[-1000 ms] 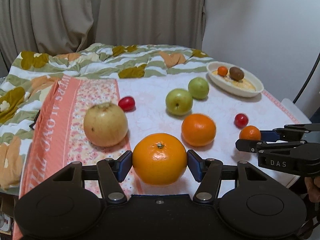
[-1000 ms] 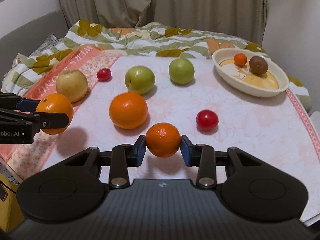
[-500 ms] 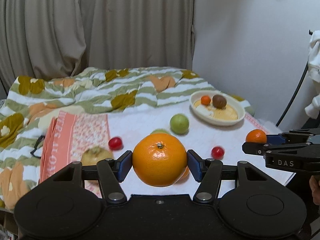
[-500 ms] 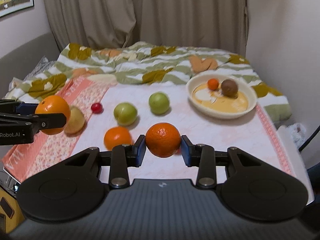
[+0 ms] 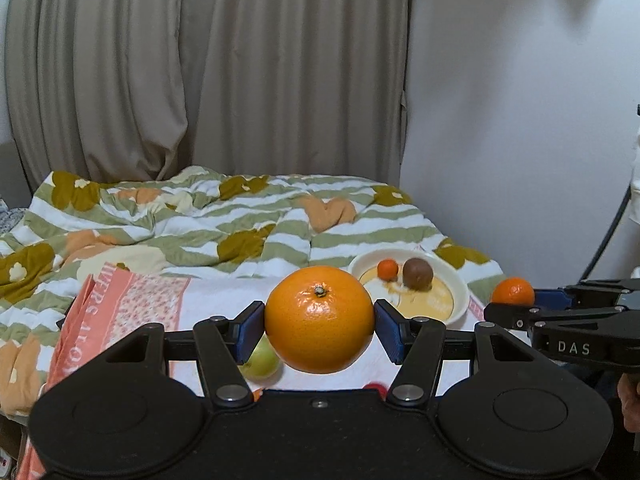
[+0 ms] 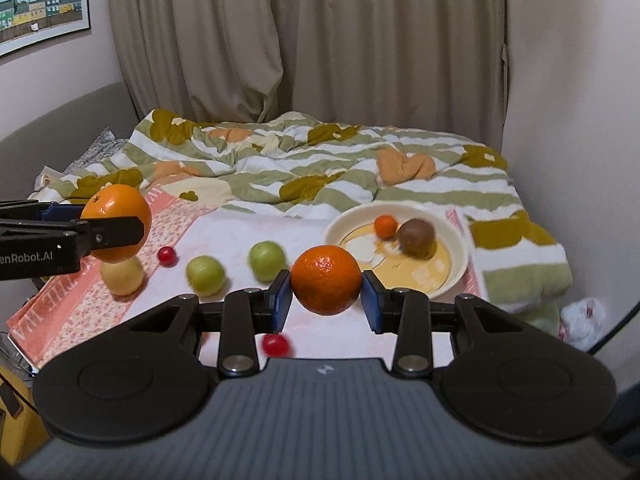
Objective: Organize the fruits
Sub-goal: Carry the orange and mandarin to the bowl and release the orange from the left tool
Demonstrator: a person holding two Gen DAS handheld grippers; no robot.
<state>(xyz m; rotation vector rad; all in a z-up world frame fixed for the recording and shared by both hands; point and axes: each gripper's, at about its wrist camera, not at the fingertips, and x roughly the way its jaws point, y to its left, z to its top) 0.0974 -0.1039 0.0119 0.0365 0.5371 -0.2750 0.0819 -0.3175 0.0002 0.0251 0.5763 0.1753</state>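
Though dim, striped quilt (image 6: 320,168) behind pink cloth (image 6: 248,240) w/ curtains (image 6: 300,40)

Left wrist view: green fruit (image 5: 262,358) half hidden behind left claw (image 5: 320,326); red fruit (image 5: 376,388) barely visible. Right wrist view: red fruit (image 6: 275,345) blurred; framed picture (image 6: 40,0) cropped by edge.

Big orange (image 5: 319,319) aloft, stem up, left of the bowl (image 6: 452,284); small orange (image 6: 325,280) aloft just before bowl; two green apples (image 6: 205,275) left of bowl; kiwi (image 6: 416,237), tiny orange (image 6: 385,226) inside.
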